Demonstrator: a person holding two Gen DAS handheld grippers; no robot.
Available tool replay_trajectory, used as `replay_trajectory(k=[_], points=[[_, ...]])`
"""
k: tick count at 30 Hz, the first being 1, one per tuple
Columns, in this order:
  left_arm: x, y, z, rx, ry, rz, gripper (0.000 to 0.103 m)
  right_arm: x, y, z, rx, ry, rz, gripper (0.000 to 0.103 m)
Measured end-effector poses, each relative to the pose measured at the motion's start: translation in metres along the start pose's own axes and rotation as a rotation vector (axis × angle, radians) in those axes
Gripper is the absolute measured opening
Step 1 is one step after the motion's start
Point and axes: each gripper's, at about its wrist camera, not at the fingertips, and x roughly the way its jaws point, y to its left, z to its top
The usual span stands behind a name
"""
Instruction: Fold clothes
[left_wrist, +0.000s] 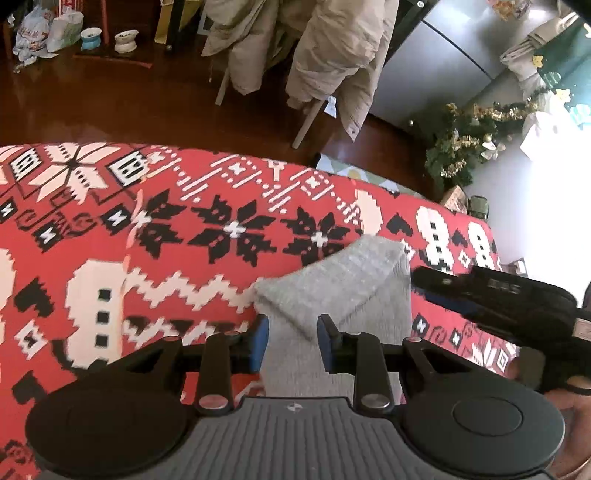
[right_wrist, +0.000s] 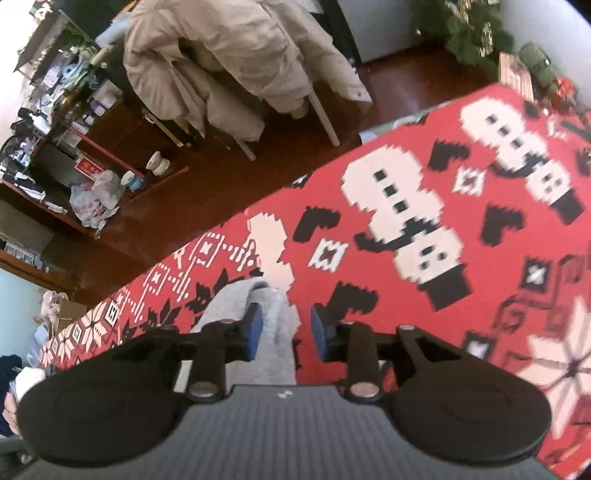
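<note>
A grey knitted garment (left_wrist: 332, 291) lies partly folded on a red, white and black patterned cloth (left_wrist: 147, 229). Its top layer is turned over to a corner. My left gripper (left_wrist: 293, 345) is open, its blue-padded fingers on either side of the grey fabric just above it. My right gripper (right_wrist: 286, 332) is open too, with the grey garment (right_wrist: 258, 332) between and under its fingers, nearer the left pad. The right gripper also shows in the left wrist view (left_wrist: 480, 299), at the garment's right edge.
The patterned cloth (right_wrist: 424, 240) covers a table whose far edge drops to a dark wooden floor (left_wrist: 110, 99). Beige coats (left_wrist: 325, 48) hang on a rack beyond. A small Christmas tree (left_wrist: 461, 147) stands far right. Cluttered shelves (right_wrist: 55, 129) stand at the left.
</note>
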Motion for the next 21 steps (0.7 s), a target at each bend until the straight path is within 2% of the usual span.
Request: replay_trajectory(k=[2, 7, 11, 13, 16, 21], points=[[-0.005, 0.002, -0.007, 0.000, 0.019, -0.008, 0.027, -0.014, -0.003, -0.003, -0.009, -0.005, -0.002, 0.033], [-0.018, 0.002, -0.030, 0.020, 0.064, -0.037, 0.027, -0.059, -0.009, -0.039, -0.037, 0.096, 0.036, 0.033], [-0.028, 0.002, -0.048, 0.037, 0.099, -0.059, 0.013, -0.078, -0.012, -0.084, -0.014, 0.174, 0.069, 0.033], [-0.032, 0.001, -0.057, 0.045, 0.117, -0.070, 0.011, -0.082, -0.014, -0.106, 0.009, 0.205, 0.073, 0.033], [-0.028, -0.004, -0.064, 0.074, 0.122, -0.068, 0.010, -0.080, -0.020, -0.129, 0.086, 0.201, 0.097, 0.033], [-0.020, -0.013, -0.076, 0.121, 0.131, -0.064, 0.010, -0.064, -0.025, -0.140, 0.150, 0.156, 0.142, 0.032]])
